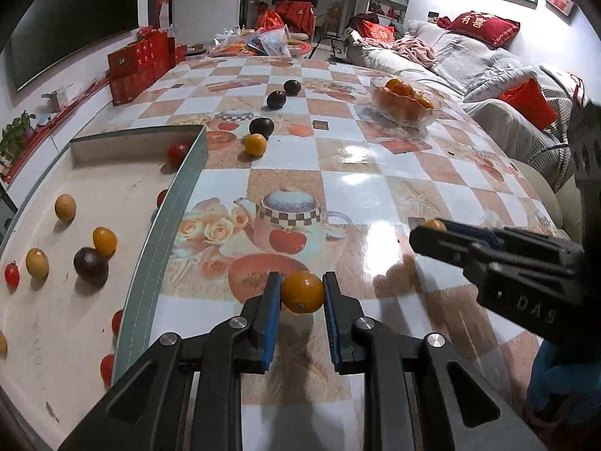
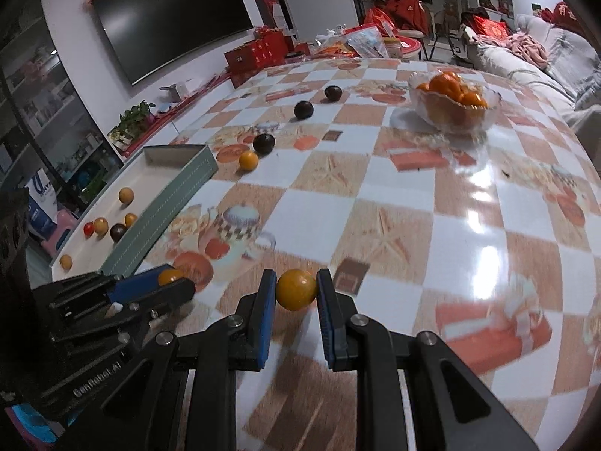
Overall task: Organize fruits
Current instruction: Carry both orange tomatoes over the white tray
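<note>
The left tool (image 1: 302, 293) gripped a yellow fruit (image 1: 302, 292) between its blue pads, just above the tabletop (image 1: 375, 188) and beside the tray (image 1: 165, 225). The right tool (image 2: 296, 290) pinched a second yellow fruit (image 2: 296, 289). More fruits lay in the tray; a bowl (image 2: 454, 107) of oranges stood well apart.

tongs (image 1: 302, 297): black arms | blue pads (image 1: 272, 319) | silver screws (image 1: 239, 322)
</note>
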### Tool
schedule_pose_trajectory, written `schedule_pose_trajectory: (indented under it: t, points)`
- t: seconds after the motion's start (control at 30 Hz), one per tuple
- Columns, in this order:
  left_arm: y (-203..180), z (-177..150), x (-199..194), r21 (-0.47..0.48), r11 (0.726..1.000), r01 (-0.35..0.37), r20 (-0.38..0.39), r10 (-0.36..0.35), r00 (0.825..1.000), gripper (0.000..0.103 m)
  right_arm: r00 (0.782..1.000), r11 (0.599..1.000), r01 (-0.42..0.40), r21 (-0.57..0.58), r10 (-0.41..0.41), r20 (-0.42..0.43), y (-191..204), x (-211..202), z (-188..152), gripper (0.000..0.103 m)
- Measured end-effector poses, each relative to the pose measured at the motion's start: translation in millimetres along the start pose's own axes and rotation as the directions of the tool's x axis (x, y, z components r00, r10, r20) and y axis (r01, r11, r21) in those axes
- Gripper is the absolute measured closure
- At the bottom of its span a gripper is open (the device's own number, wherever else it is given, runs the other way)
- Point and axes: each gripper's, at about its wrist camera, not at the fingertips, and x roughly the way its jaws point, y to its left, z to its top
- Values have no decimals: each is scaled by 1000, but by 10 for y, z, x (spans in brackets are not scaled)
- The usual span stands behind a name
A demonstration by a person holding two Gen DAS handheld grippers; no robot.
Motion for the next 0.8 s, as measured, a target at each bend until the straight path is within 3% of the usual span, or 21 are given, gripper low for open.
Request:
schedule_pose_trajectory:
  t: [0.33,0.8]
  points:
    - [27,-27,-360,24,999,26,44,-28,999,80,1000,1000,3,24,-3,5,66,-187,-81,80]
    - [272,-90,-653,29,999,-19,76,17,997,80,1000,1000,1,-18,-1,1,479,-238,-42,80]
